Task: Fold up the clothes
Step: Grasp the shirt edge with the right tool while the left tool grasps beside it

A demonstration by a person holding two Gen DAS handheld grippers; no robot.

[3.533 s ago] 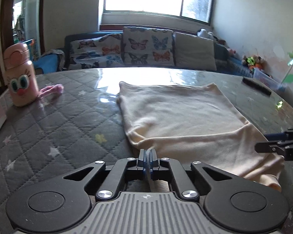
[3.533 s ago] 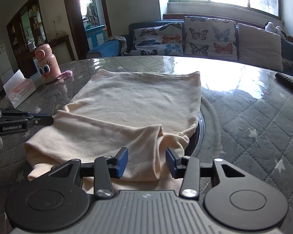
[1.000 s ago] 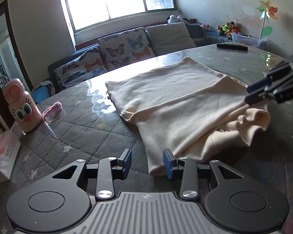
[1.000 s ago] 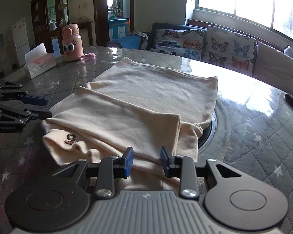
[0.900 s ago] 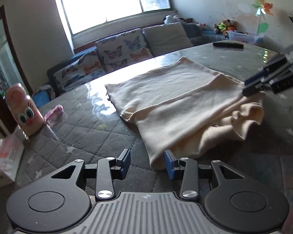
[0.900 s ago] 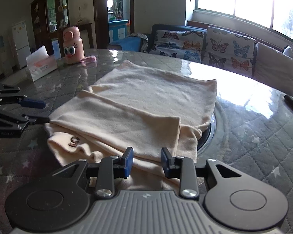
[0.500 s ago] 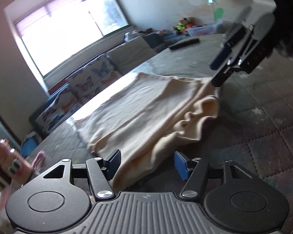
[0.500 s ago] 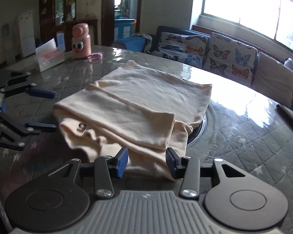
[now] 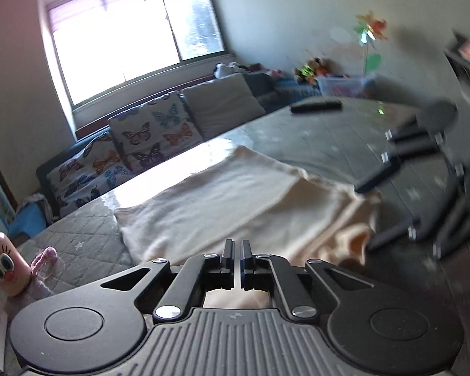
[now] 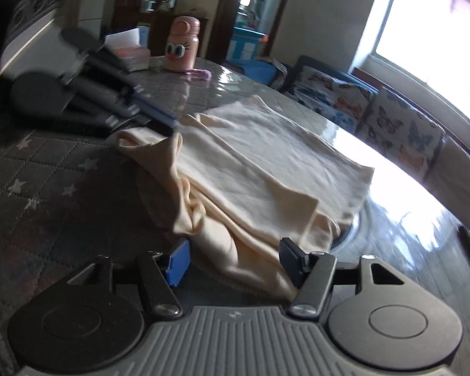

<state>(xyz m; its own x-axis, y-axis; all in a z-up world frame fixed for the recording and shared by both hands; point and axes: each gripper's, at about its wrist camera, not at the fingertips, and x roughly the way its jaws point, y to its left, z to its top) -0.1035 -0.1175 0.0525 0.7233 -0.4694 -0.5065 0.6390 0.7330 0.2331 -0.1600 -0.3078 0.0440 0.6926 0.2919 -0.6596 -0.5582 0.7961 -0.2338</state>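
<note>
Item: cream garment, part-folded, lying on the quilted table beside its inset turntable.

Left gripper: jaws have just snapped closed from wide; they appear to pinch the garment's near corner, lifted into a peak in the right wrist view.

Right gripper: jaws have just been opening and stand wide, bunched hem between them, pads not pressing.

Assessment: one corner probably secured; the right's corner needs clamping before the next fold.
</note>
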